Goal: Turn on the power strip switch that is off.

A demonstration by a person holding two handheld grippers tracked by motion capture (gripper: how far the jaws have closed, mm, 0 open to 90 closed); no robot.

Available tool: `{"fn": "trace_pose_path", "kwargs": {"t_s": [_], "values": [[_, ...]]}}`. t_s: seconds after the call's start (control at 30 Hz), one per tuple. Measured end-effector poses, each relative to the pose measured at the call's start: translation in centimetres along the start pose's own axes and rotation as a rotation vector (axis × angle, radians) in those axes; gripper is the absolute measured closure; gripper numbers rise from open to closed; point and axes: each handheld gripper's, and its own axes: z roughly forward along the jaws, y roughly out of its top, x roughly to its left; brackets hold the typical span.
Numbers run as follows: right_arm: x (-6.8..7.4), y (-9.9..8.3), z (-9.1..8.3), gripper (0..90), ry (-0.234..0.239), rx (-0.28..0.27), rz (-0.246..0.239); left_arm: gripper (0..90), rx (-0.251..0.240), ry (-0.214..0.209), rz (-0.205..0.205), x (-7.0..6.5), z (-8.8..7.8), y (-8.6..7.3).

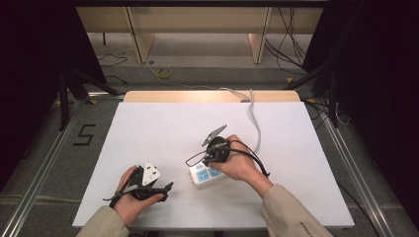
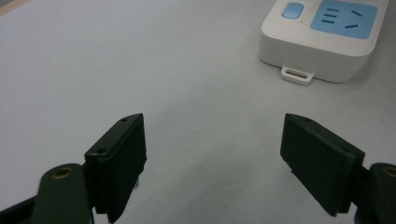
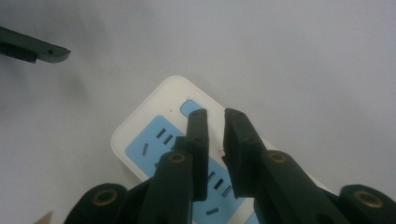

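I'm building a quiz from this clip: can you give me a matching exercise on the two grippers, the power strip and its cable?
Things:
1. left gripper
2. right gripper
3. power strip
4. cable

States or places:
A. runs toward the table's far edge
B. fingers nearly together, over the blue switch
C. white with blue socket panels
D. fingers wide apart, nothing between

Pairs: 1-D, 2-B, 3-C, 4-A

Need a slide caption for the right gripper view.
Right gripper, jaws nearly closed, poised over the blue switch button of a white power strip on the table.
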Motion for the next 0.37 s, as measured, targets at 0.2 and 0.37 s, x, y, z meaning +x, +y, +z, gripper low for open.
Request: {"fn": "trace_pose_path", "kwargs": {"t_s": [0.2, 0.37], "values": [[-0.6, -3.9, -2.6, 65.4, -0.005, -0.139, 0.052, 22.2, -0.013, -0.012, -0.02, 0.1, -0.1, -0.1], [-1.4, -10.5, -6.3, 52.4, -0.032, -0.33, 0.127, 21.9, -0.014, -0.017, -0.02, 0.0, 0.0, 0.0]]}}
